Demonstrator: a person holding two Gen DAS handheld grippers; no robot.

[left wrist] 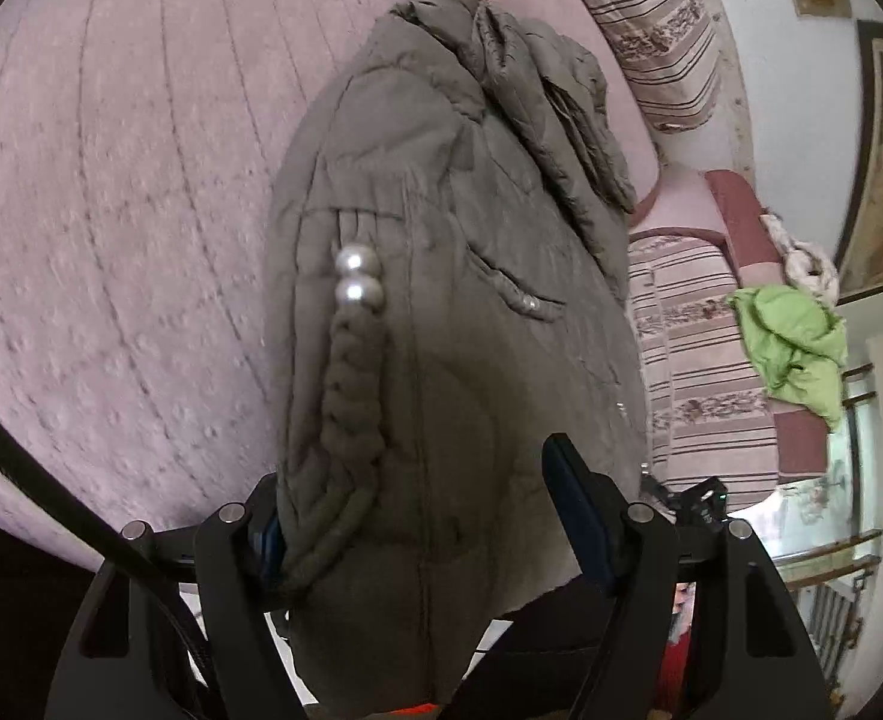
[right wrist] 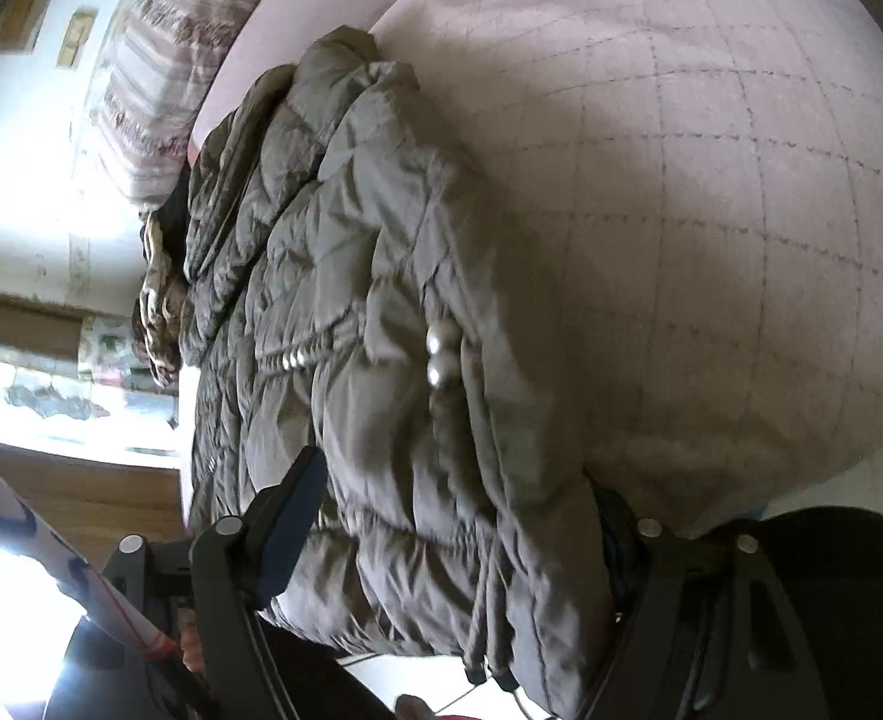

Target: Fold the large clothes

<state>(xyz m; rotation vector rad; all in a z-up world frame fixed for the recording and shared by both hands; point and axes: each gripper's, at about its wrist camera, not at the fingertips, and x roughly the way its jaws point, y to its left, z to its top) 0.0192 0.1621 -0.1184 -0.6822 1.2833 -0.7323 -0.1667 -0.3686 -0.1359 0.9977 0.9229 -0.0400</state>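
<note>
Black two-finger left gripper (left wrist: 423, 516): angular matte-black plastic arms with triangular cut-outs, round silver pivot screws at the joints, dark blue pads (left wrist: 579, 516) lining the fingers. A black cable (left wrist: 51, 474) curves past its left side. The right gripper (right wrist: 459, 534) matches it: black frame, silver screws, blue-faced pad (right wrist: 291, 528).
</note>
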